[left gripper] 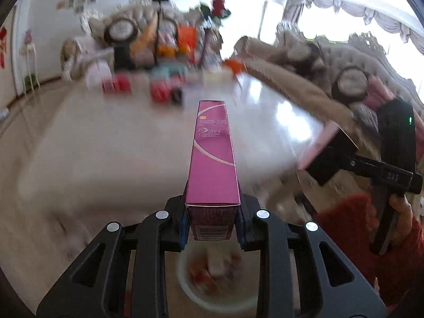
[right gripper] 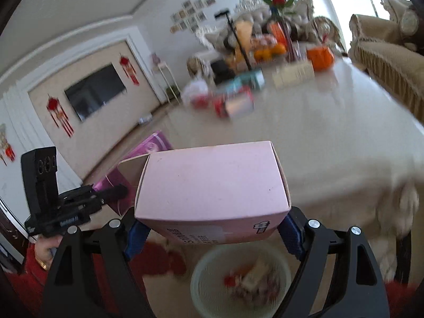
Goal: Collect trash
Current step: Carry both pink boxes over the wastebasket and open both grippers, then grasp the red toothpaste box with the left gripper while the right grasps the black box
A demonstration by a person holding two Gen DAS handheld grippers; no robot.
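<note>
- The counter (right gripper: 331, 122) spreads wide and pale ahead of me, its far end crowded with blurred boxes and fruit; I judge more trash waits there once this load is dropped
- The bin (right gripper: 239, 278), a pale round basket on the floor, sits directly under both of my claws and already holds scraps; to do this step well I should centre each box over its mouth before letting go, and release one at a time so neither bounces off the rim
- The pink box (right gripper: 212, 182) is the wider piece: my right claw (right gripper: 212, 234) grips its near end with jaws spread wide, a blue pad on each side, the box jutting forward above the bin
- The magenta carton (left gripper: 213, 159) is long and thin; my left claw (left gripper: 213, 221) is clamped tight on its near end, and it points straight away from me, so most of its length overhangs beyond the bin; I'd tip its nose down first
- The two boxes hang near each other but apart, the carton to the left of the pink box
</note>
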